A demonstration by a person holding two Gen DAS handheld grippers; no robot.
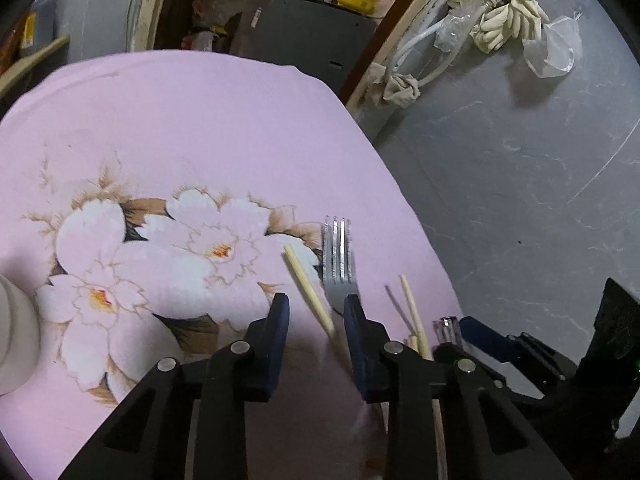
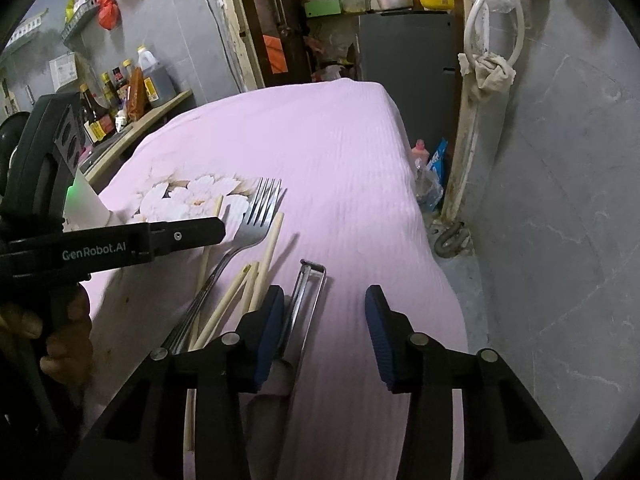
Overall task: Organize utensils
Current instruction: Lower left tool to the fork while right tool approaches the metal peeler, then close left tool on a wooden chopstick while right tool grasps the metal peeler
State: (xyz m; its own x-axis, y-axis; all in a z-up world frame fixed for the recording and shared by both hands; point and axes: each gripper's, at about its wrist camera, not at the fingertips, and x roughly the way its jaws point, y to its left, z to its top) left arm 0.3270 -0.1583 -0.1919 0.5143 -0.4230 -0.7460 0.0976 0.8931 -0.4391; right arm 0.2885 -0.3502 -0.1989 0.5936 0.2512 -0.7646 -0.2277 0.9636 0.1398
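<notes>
You have one fork (image 2: 256, 216), four chopsticks (image 2: 270, 252), one metal peeler (image 2: 308, 292) at lower centre; left gripper (image 1: 316, 304) narrowly straddles a chopstick, right gripper (image 2: 324, 300) gapes half-wide, empty

The fork (image 2: 256, 216) lies on the pink cloth (image 2: 352, 168) hemmed in by chopsticks (image 2: 268, 256) on both sides, touching or nearly so. Right of the fork, past a metal tong-like utensil (image 2: 308, 300), the cloth is bare to its edge. Beyond the fork's tines the cloth is open. Left of the fork stands a white cup (image 1: 16, 336).
</notes>
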